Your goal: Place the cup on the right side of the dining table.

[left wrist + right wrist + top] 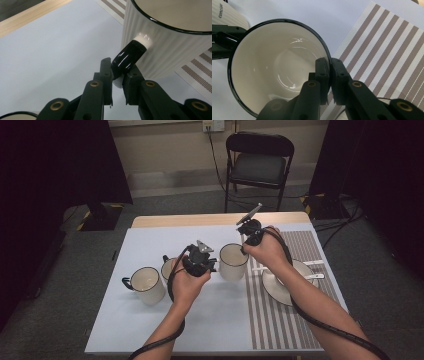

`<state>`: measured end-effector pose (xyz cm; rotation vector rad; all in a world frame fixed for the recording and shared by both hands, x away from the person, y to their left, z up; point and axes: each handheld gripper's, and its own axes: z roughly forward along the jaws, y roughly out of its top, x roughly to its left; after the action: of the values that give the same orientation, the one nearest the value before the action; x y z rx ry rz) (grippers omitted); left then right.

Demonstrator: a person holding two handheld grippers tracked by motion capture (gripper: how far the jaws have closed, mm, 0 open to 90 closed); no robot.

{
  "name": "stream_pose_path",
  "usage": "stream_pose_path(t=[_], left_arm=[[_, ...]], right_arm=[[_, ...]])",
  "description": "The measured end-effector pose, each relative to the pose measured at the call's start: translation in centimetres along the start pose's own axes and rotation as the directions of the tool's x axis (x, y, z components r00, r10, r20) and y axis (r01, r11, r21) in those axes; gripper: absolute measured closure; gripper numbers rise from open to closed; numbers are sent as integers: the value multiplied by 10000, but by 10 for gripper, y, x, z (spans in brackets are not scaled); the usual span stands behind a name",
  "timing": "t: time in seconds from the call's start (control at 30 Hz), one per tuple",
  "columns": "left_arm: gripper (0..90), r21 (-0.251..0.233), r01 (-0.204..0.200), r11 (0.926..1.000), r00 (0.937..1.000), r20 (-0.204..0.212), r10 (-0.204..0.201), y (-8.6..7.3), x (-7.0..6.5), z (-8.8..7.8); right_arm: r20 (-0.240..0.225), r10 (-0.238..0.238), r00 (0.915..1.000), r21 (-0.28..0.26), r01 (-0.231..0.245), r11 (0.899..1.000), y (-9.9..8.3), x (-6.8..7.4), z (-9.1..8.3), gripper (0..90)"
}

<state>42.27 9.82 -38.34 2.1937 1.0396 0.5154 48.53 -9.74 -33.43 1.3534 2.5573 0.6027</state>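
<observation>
A: Mug (233, 261), white with a black rim, stands on the bench (150, 330) just beside the striped mat (285, 320).
B: Held?
A: Both ways. Left gripper (119, 78) jaws clamp its black handle (128, 58); right gripper (329, 82) jaws pinch the rim.
B: So the grasp is made. Next, likely a level two-handed lift.

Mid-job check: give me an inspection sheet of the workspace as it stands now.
Surface: table with pale sheet, striped mat at right.
Job's things: middle mug, upright, on the sheet beside the mat.
Clutter: two more mugs, plate, white spoons.
Grippers: left gripper shut on the mug's black handle; right gripper shut on its rim.
Cables: one trails along each forearm.
Surroundings: black chair, dark curtains.
</observation>
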Motion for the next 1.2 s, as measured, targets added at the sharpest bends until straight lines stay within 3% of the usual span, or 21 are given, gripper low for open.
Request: stream_pose_path(t=[1.2], left_arm=[[796,-128,278,9995,9995,-117,-280,22,4,31]], right_arm=[[194,210,9996,43,-211,9998,13,-31,9,851]])
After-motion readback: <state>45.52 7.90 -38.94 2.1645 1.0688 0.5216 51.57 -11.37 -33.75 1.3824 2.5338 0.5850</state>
